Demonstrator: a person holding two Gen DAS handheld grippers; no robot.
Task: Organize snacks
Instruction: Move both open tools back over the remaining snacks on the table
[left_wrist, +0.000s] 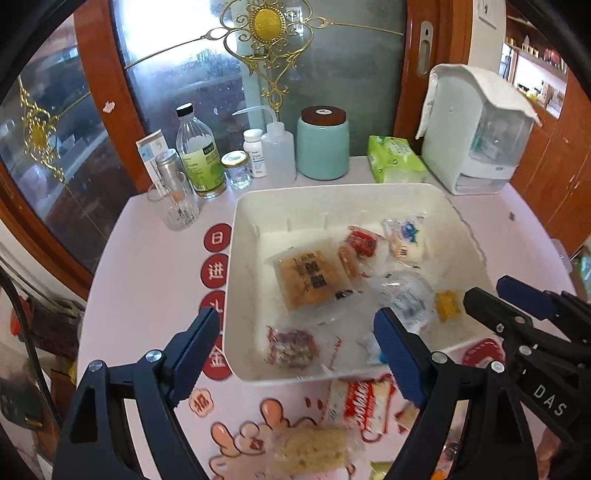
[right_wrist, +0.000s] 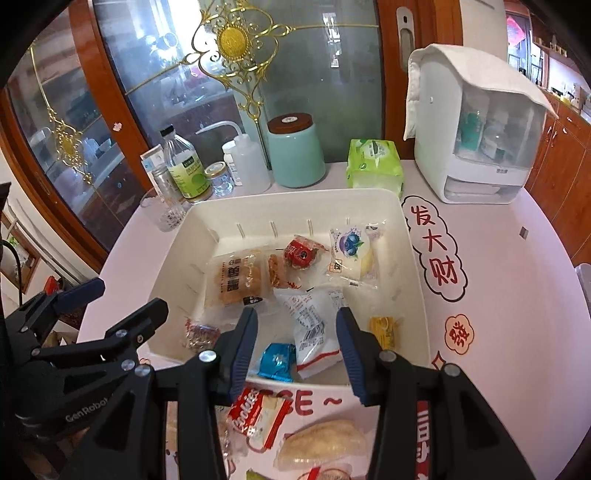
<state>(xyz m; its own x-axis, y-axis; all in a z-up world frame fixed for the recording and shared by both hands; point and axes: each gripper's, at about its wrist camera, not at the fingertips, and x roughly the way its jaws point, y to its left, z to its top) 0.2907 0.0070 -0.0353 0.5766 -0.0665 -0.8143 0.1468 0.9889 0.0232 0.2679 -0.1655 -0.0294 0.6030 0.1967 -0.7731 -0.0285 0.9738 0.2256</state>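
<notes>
A white bin (left_wrist: 332, 192) on the pink table holds several wrapped snacks: a brown cake packet (left_wrist: 314, 277), a red-wrapped sweet (left_wrist: 364, 240), a blueberry packet (right_wrist: 349, 247), a white packet (right_wrist: 314, 328), a yellow sweet (right_wrist: 384, 330), a blue foil sweet (right_wrist: 276, 362) and a dark nut bar (left_wrist: 291, 345). My left gripper (left_wrist: 297, 317) hangs open over the bin's near left corner, holding nothing. My right gripper (right_wrist: 297, 314) stands open above the bin's near edge, clear of the white packet beneath it. A red-and-white packet (right_wrist: 255, 413) and a pale rice crisp (right_wrist: 325, 439) lie on the table in front of the bin.
Behind the bin stand a glass tumbler (left_wrist: 177, 206), bottles and jars (left_wrist: 199, 151), a teal canister (left_wrist: 323, 144), a green tissue pack (left_wrist: 397, 158) and a white covered box (left_wrist: 476, 136). A glass door with gold ornament closes off the back. Red lettering decorates the tablecloth (right_wrist: 439, 251).
</notes>
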